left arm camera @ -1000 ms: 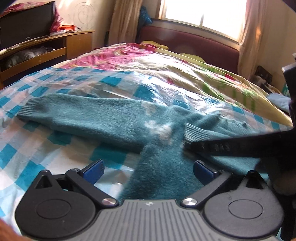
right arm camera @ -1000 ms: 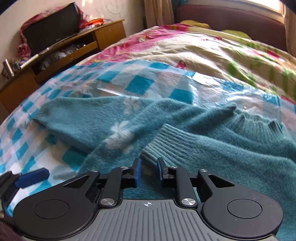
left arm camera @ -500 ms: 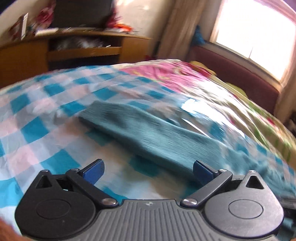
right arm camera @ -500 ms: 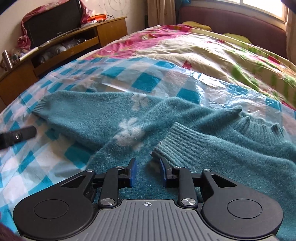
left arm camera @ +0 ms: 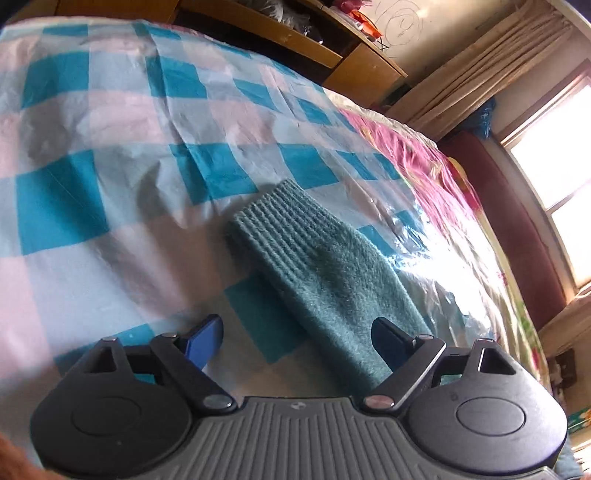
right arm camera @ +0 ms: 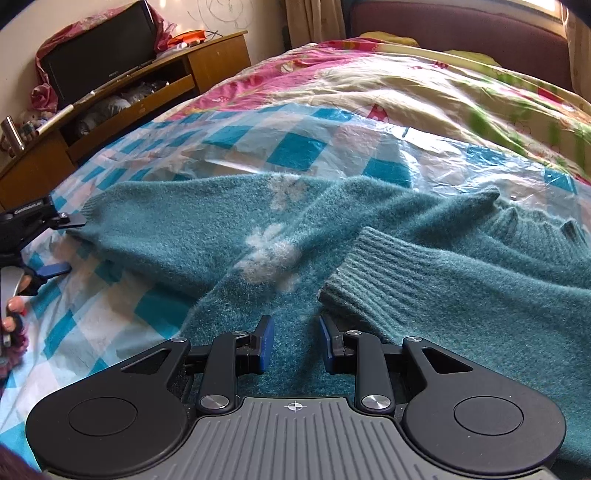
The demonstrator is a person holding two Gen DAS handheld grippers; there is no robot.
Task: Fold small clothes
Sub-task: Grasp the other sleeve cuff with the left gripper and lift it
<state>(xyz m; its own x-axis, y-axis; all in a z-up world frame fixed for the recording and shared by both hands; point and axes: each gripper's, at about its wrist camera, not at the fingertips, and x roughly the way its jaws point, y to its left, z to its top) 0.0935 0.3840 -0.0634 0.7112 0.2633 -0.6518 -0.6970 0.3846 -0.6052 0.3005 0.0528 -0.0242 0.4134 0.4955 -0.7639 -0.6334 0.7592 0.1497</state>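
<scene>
A teal knit sweater [right arm camera: 424, 273] with white flower patches lies on the blue-checked plastic sheet [right arm camera: 122, 317] on the bed. Its right sleeve is folded across the body, ribbed cuff [right arm camera: 354, 273] just ahead of my right gripper [right arm camera: 293, 341], which is partly open and empty above the sweater body. Its left sleeve [left arm camera: 325, 266] stretches out sideways. My left gripper [left arm camera: 295, 339] is wide open low over this sleeve, a little back from the ribbed cuff [left arm camera: 273, 218]. The left gripper also shows in the right wrist view [right arm camera: 55, 243] at the sleeve end.
A wooden TV cabinet [right arm camera: 122, 103] stands beyond the bed's left edge. A pink and yellow floral quilt [right arm camera: 424, 85] covers the far bed, with a dark red headboard [right arm camera: 461, 33] under the window. The sheet [left arm camera: 110, 166] spreads left of the sleeve.
My left gripper swung left from the sweater's middle to the outstretched sleeve's cuff and dropped low over it. My right gripper opened slightly and drew back from the folded cuff.
</scene>
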